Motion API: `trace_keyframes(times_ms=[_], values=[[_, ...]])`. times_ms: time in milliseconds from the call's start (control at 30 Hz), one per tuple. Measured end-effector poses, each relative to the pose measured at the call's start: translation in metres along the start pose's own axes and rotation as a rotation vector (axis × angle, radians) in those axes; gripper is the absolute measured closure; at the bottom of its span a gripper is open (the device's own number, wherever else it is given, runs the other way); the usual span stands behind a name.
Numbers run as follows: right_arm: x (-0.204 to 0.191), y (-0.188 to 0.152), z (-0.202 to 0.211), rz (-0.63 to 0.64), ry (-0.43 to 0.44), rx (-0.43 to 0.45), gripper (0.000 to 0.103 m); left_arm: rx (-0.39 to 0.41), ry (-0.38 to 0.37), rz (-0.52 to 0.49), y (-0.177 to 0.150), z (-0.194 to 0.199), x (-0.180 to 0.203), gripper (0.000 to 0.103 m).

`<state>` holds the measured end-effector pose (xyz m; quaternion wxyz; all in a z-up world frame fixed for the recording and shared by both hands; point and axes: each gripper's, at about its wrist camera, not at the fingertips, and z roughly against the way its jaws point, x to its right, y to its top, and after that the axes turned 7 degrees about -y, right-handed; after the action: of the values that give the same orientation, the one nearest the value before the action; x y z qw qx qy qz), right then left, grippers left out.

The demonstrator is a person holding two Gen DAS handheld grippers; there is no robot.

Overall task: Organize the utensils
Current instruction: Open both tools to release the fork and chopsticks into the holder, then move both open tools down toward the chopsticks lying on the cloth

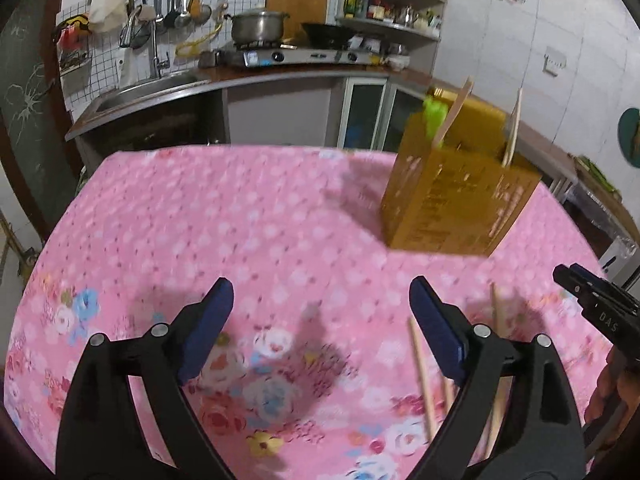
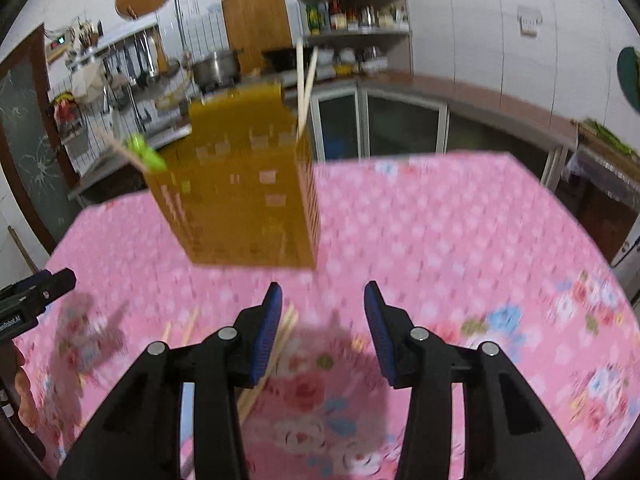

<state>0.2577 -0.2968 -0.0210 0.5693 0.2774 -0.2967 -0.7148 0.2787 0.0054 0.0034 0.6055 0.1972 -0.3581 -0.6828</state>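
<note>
Two claws: left claw [image 1: 320, 316] wide, right claw [image 2: 324, 320] half-open, both empty.
Risk: chopsticks [image 2: 276, 344] at nine o'clock roll off the bench [image 2: 440, 220] if nudged.

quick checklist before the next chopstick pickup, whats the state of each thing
1. Left claw open, nothing between its pads: ok.
2. Right claw open, nothing between its pads: ok.
3. Loose chopsticks lying on the pink tablecloth, reachable: ok, though blurred, so their count cannot be told.
4. Yellow utensil holder upright on the table: ok.
5. Room left in the holder, which already has chopsticks and a green-tipped utensil in it: cannot tell.
6. Either claw lined up over a chopstick: not ok.
</note>
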Motion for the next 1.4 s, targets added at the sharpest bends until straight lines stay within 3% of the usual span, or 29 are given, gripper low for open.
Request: trace_keyframes(times_ms=[267, 400, 533, 700, 800, 1033, 1133, 1400], values=[[-0.021, -0.020, -0.036, 0.013, 0.004, -0.122, 0.062, -0.036, 0.032, -0.023, -0.019, -0.014, -0.011, 0.016], [-0.029, -0.024, -0.047, 0.024, -0.002, -0.153, 0.074, -0.048, 0.029, -0.013, -0.021, -0.016, -0.014, 0.016], [-0.031, -0.024, -0.052, 0.013, 0.006, -0.174, 0.075, -0.059, 0.025, -0.006, -0.022, -0.018, -0.016, 0.016], [-0.034, -0.022, -0.052, 0.001, -0.007, -0.205, 0.087, -0.081, 0.012, -0.012, -0.025, -0.023, -0.010, 0.016], [-0.032, -0.022, -0.050, -0.007, -0.019, -0.229, 0.090, -0.100, 0.006, -0.018, -0.027, -0.026, -0.005, 0.017], [-0.023, -0.024, -0.056, -0.061, -0.003, -0.258, 0.091, -0.129, -0.016, -0.042, -0.029, -0.028, 0.016, 0.018], [-0.015, -0.019, -0.052, -0.113, 0.020, -0.245, 0.091, -0.157, -0.021, -0.049, -0.030, -0.032, 0.023, 0.023], [-0.023, -0.013, -0.051, -0.064, 0.033, -0.233, 0.088, -0.171, -0.029, -0.037, -0.030, -0.037, 0.029, 0.024]])
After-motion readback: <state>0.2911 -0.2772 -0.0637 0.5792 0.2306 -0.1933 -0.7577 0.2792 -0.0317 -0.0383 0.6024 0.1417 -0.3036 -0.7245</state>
